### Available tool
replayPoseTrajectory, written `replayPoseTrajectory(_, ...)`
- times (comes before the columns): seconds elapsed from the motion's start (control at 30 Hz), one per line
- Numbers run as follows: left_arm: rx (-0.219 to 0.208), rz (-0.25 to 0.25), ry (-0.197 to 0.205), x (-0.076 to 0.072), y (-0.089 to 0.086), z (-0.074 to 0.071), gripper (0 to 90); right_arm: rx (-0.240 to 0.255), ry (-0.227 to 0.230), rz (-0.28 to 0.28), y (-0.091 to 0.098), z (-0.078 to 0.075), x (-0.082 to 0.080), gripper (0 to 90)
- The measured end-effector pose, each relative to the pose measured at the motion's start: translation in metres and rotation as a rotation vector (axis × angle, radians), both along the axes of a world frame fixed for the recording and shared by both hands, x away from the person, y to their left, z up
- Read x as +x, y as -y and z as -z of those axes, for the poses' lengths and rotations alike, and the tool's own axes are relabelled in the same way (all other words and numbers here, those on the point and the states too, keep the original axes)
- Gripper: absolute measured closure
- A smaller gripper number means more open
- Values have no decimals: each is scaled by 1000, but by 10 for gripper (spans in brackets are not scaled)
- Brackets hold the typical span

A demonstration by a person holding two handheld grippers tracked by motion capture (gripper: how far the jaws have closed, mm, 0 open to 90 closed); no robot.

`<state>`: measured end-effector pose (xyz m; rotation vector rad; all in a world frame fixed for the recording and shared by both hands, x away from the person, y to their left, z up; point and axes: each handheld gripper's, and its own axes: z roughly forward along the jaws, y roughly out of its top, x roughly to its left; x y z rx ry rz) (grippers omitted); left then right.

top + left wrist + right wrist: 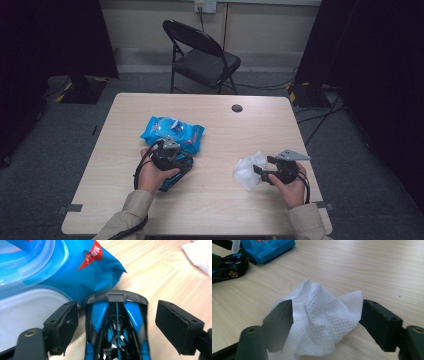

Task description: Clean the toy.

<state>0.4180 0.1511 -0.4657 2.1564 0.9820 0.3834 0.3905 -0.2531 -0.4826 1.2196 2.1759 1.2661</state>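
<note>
Both grippers wide open: left gripper (116, 322) straddling blue toy car (116, 327) ungripped, right gripper (325, 320) around crumpled wipe (324, 322) on table (374, 270), probably needing a pinch next.

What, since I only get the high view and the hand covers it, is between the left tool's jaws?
Observer: A blue and black toy car. The left tool straddles one end of it, with both pads clear of its sides.
Operator: And the other hand?
Observer: The right tool stands open around a crumpled white wipe lying on the table, not pinching it.
Operator: What's just ahead of the car?
Observer: The blue wipe pack, with its clear lid flipped open.
</note>
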Motion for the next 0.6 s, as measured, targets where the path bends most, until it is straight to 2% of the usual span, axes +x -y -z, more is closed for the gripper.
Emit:
replayPoseTrajectory(0.27, -44, -7, -13, -20, -15, -10, 159, 6, -3, -33, 4, -6, -10, 189)
replayPoseTrajectory(0.33, -35, 0, -11, -24, -19, -12, 159, -1, -3, -36, 5, -6, -12, 188)
replayPoseTrajectory(0.37, -48, -4, -11, -26, -21, -12, 159, -5, -6, -38, 5, -6, -13, 188)
replayPoseTrajectory(0.6, -48, -9, -2, -36, -31, -16, 158, -15, -16, -53, 9, -4, -18, 182)
